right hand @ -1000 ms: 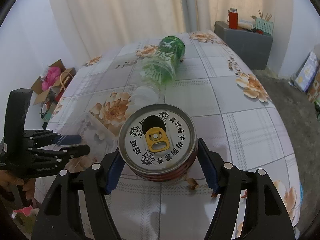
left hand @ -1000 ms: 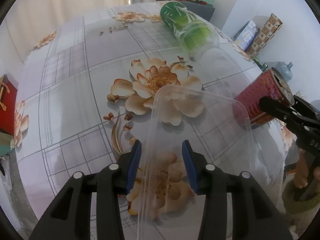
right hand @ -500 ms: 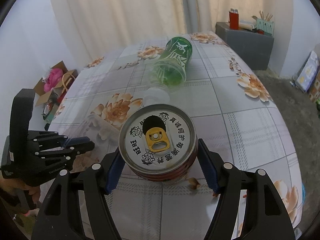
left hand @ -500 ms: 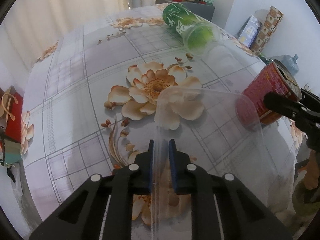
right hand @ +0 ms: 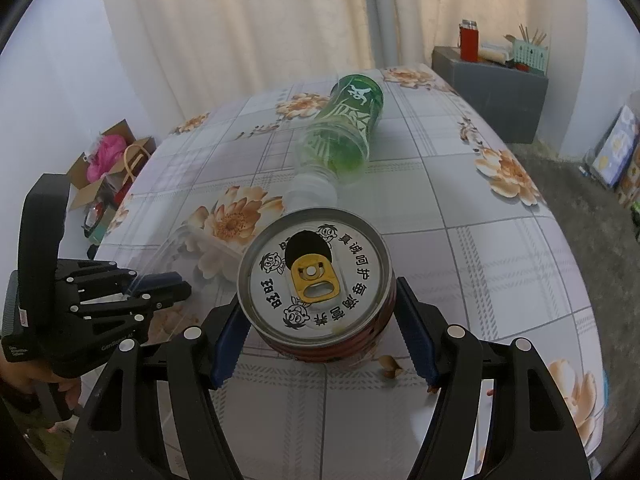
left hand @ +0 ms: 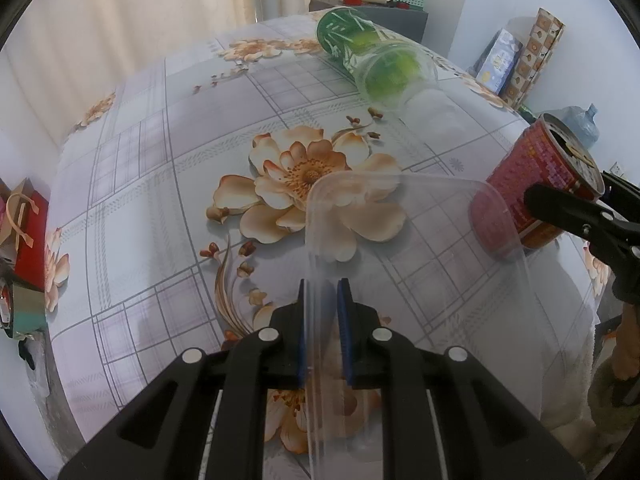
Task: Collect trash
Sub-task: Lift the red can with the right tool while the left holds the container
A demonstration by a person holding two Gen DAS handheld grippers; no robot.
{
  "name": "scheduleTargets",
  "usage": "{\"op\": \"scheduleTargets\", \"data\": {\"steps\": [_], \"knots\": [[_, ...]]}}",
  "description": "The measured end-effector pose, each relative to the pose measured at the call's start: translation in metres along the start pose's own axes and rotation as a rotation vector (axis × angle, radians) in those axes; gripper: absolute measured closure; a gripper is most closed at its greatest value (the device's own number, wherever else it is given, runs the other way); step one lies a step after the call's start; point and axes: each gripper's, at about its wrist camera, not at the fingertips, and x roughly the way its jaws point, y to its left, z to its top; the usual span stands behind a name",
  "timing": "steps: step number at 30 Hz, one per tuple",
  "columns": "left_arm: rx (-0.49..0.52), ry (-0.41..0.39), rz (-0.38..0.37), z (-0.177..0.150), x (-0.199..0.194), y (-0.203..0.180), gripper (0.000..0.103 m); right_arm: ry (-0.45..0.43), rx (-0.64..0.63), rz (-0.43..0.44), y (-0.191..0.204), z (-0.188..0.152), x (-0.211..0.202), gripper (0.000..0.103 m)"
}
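Red can (right hand: 316,280), clear tray (left hand: 420,264), green bottle (right hand: 344,132) lying sideways.

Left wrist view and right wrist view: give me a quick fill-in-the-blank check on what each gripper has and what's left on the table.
1. The left gripper is shut on the wall of a clear plastic ____.
2. The right gripper is closed around a red ____ whose top has a gold pull tab.
3. The green bottle is lying on its ____ on the floral tablecloth.
4. The green bottle is held by ____ gripper.

Missing words: container; can; side; neither
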Motion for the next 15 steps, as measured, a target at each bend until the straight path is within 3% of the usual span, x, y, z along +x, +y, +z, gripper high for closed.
{"op": "scheduleTargets", "data": {"steps": [15], "knots": [[0.018, -0.038, -0.003, 0.0011, -0.0091, -0.0045, 0.096, -0.016, 0.010, 0.013, -0.0012, 0.0004, -0.0067, 0.039]]}}
